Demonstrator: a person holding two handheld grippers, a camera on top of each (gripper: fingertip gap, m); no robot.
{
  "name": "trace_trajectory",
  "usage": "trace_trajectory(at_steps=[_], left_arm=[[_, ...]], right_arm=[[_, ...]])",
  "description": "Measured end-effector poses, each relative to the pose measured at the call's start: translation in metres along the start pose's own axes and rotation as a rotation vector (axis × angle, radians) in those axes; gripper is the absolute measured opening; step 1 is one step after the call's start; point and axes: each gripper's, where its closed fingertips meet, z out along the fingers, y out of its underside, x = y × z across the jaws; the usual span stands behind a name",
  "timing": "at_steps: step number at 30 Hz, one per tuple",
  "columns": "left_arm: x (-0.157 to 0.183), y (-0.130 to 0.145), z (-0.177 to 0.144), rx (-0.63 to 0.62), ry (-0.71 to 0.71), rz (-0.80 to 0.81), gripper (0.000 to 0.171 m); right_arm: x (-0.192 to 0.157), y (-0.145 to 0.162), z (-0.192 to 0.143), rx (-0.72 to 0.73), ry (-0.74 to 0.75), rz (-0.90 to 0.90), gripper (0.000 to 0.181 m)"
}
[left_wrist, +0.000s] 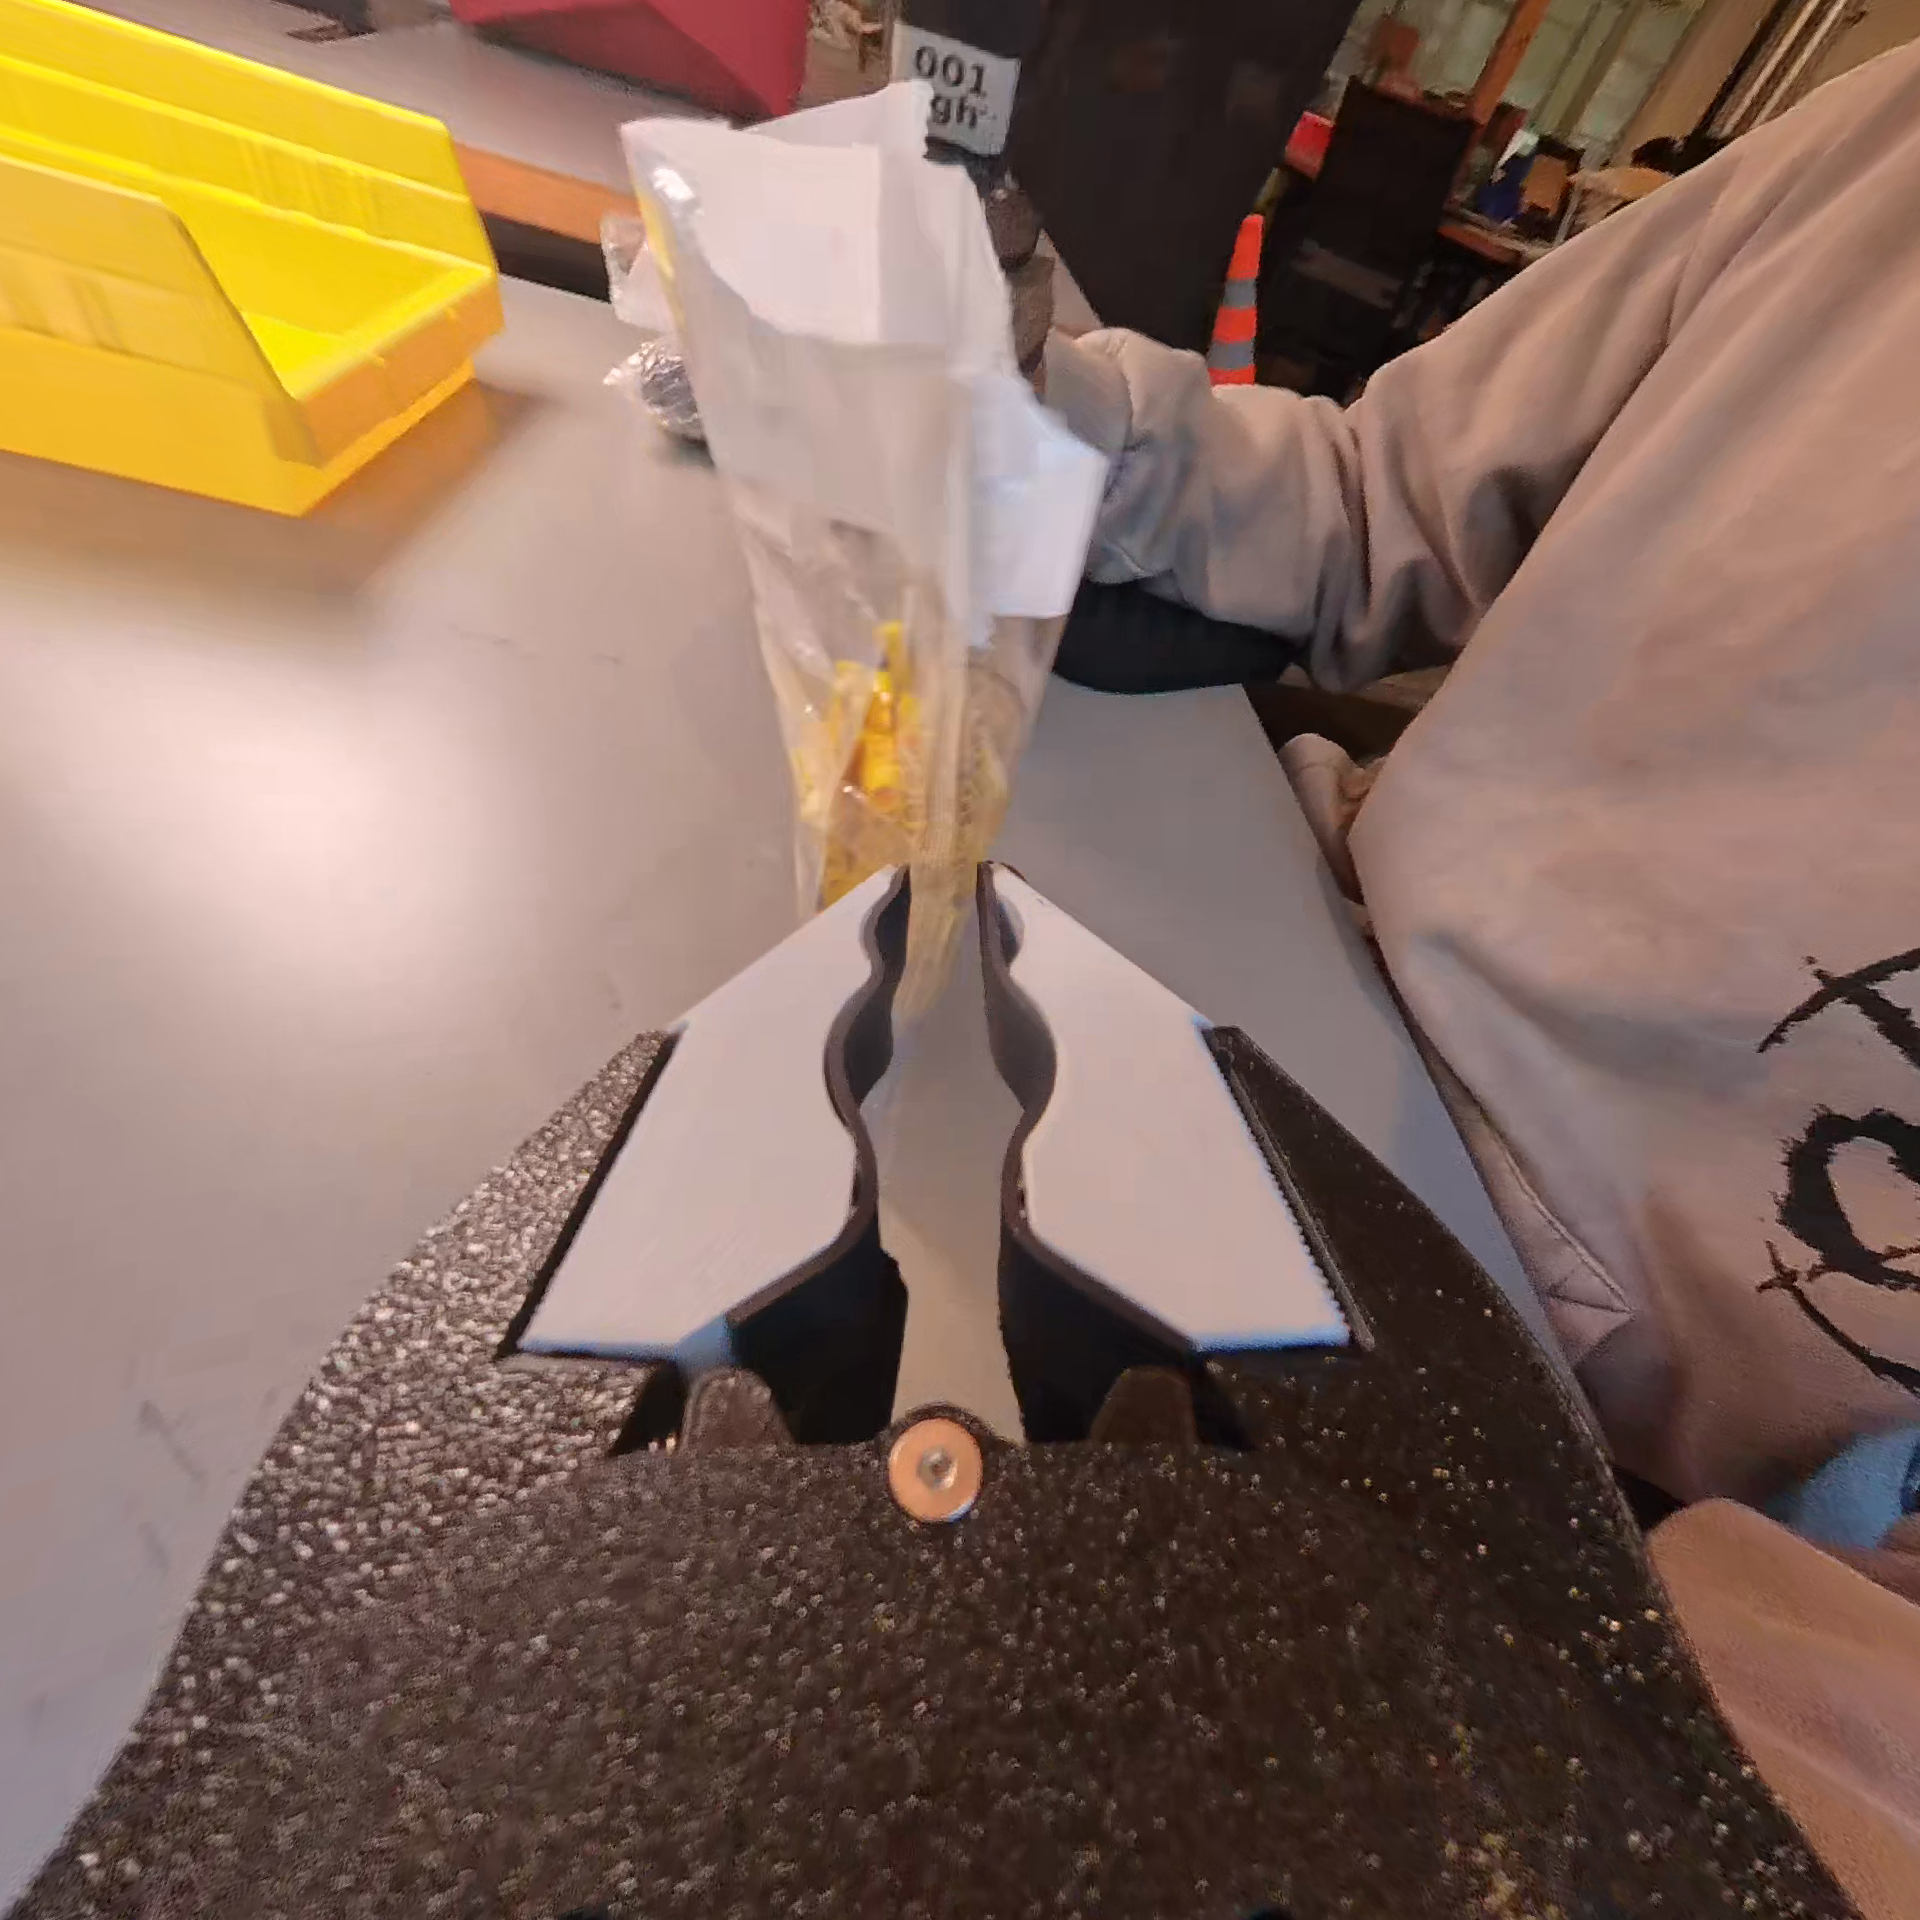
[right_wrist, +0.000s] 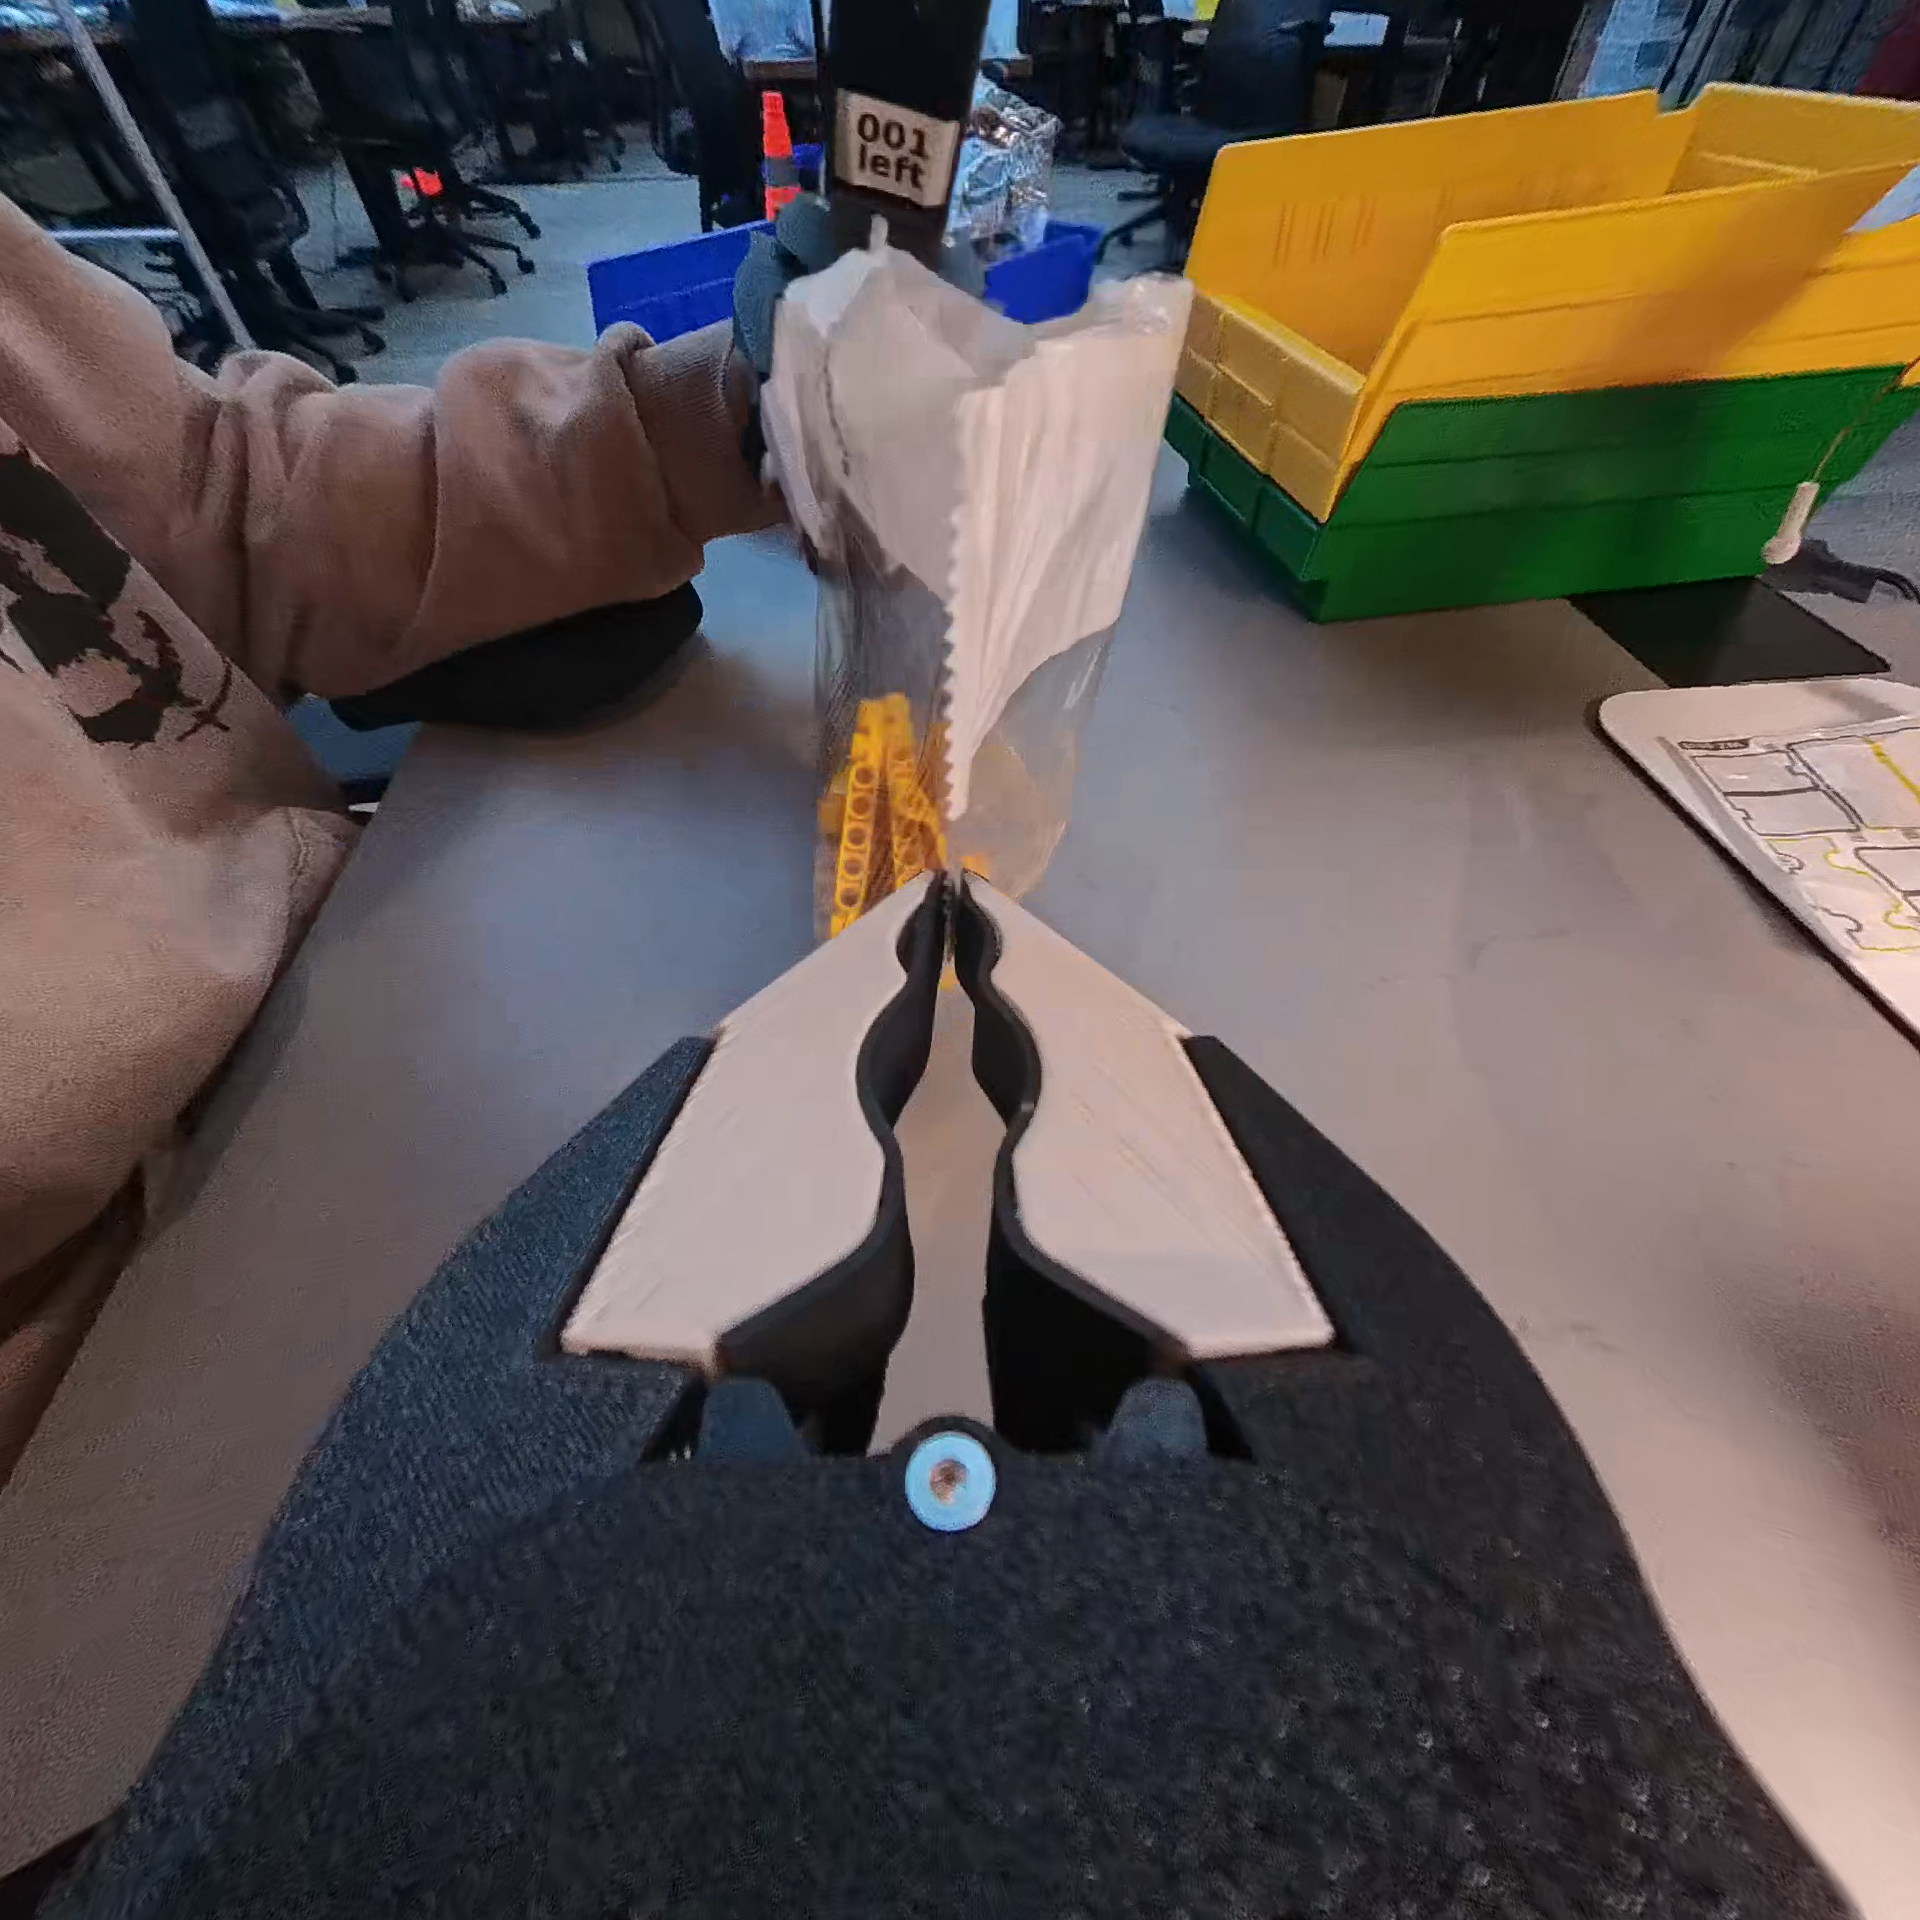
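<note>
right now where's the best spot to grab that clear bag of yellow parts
By an end seam of the clear bag, coming in level. It is stretched between the right tongs and left tongs; the seams lie flat, the yellow parts bulge its middle.

Two wrist cameras face each other low over the grey surface (left_wrist: 312, 831), each looking along its own tongs — the left toward a yellow bin (left_wrist: 239, 301), the right toward stacked bins (right_wrist: 1558, 416) — sharing, close up, one clear bag (right_wrist: 966, 540) between them.
</note>
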Motion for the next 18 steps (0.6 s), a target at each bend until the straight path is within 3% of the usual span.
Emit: trace_trajectory(at_steps=[6,9,11,13,15,18], left_arm=[[-0.009,-0.021,0.005,0.113,-0.08,0.068,0.05],[0.001,-0.018,0.012,0.089,-0.004,0.073,0.008],[-0.004,-0.018,0.007,0.091,-0.031,0.072,0.004],[-0.005,-0.017,-0.003,0.106,-0.035,0.068,0.003],[-0.005,-0.017,-0.011,0.12,-0.026,0.064,0.002],[-0.006,-0.017,-0.015,0.124,-0.022,0.06,0.002]], right_arm=[[-0.017,-0.007,0.006,0.006,-0.081,-0.064,0.0],[-0.015,-0.008,0.01,0.006,-0.109,-0.022,0.0],[-0.01,-0.016,0.004,0.037,-0.133,0.02,0.016],[0.007,-0.045,-0.015,0.176,-0.151,0.085,0.029],[0.045,-0.07,-0.03,0.274,-0.039,0.096,0.032],[0.123,-0.06,-0.007,0.053,0.29,-0.068,0.03]])
